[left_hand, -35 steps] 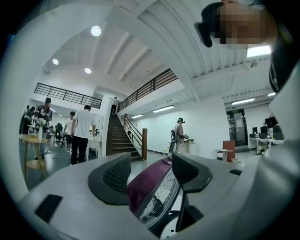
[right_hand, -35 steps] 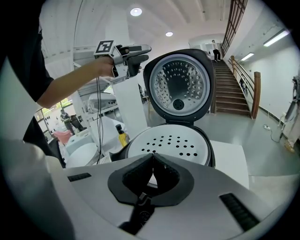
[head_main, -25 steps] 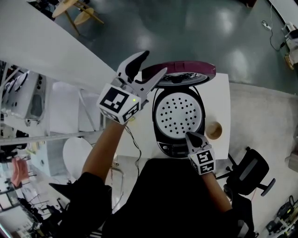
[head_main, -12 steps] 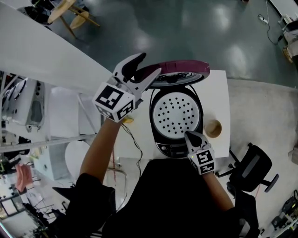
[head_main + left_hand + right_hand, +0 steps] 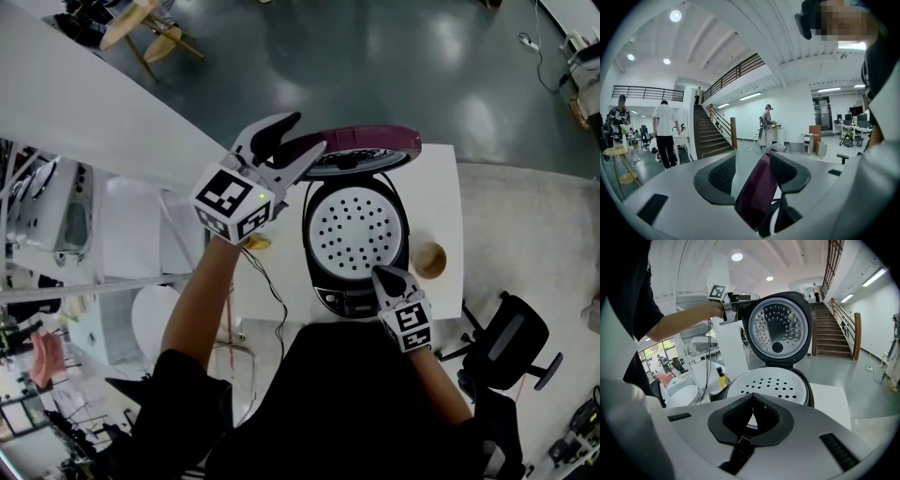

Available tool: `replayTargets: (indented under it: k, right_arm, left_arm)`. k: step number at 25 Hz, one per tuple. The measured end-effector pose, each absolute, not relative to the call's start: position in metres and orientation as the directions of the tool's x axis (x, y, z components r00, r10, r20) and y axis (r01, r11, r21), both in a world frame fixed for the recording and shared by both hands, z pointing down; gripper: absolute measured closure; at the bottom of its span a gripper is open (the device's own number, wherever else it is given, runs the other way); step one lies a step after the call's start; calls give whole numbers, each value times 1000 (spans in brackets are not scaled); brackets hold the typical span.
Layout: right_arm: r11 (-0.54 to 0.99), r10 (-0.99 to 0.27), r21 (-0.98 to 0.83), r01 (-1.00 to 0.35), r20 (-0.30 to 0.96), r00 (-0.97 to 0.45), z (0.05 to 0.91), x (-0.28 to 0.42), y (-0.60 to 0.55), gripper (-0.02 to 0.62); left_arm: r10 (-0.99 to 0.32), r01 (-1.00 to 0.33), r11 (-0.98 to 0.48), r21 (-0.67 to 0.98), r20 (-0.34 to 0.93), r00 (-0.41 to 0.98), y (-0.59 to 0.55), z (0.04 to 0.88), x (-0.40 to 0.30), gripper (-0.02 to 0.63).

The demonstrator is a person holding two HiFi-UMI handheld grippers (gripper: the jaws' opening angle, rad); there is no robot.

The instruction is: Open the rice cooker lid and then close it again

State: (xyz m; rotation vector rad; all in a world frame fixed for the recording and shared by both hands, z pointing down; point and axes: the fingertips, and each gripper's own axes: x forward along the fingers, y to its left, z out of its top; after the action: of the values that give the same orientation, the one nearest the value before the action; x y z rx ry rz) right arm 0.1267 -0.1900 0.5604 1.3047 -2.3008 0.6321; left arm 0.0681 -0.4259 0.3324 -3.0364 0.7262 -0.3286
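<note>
The rice cooker [image 5: 324,286] stands open on the small white table [image 5: 441,187], with a white perforated tray [image 5: 356,230] in its mouth. Its maroon lid [image 5: 370,141] stands upright at the back. In the right gripper view the lid's metal underside [image 5: 778,329] faces me above the tray [image 5: 768,385]. My left gripper [image 5: 302,136] straddles the lid's left edge. Its jaws are closing with the maroon lid [image 5: 757,192] between them, and a gap shows at the left pad. My right gripper [image 5: 384,275] is shut and empty at the cooker's front rim.
A small brown cup [image 5: 431,261] sits on the table right of the cooker. A yellow bottle [image 5: 258,242] and a cable [image 5: 272,291] lie at the table's left. An office chair [image 5: 511,347] stands to the right. People stand near a staircase [image 5: 710,136].
The left gripper has shifted slightly at the lid's left edge. The lid stays upright and the right gripper has not moved.
</note>
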Motion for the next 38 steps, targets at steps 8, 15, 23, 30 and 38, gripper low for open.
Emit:
replayTargets:
  k: [8,15,23,30,38]
  right_arm:
    - [478,-674,-186,-858,549,-494,562,116,-178,595]
    - [467,-688,-175,-867,543,-481,556,116,-171,595]
    - [448,-704,-162,-879,542,-459,557,116,-161,595]
    - [421,-724,-154,-894,536,-434,554,118,-150,595]
    - [411,-727,-153,-899,540,-424,558,114,-135,595]
  left_arm:
    - [-392,-388,-919,-66,229,891,-404,336,70,391]
    - [-331,-314,-944,-103,263,906,-379,339,73,415]
    - [-284,-249,-957,-148,306,909,-352,347,76,443]
    - [-232,-184,-969,-165,352,907,-326,358,77,458]
    - [-151,-66,-977,-205,434,888,-286,377,80,499]
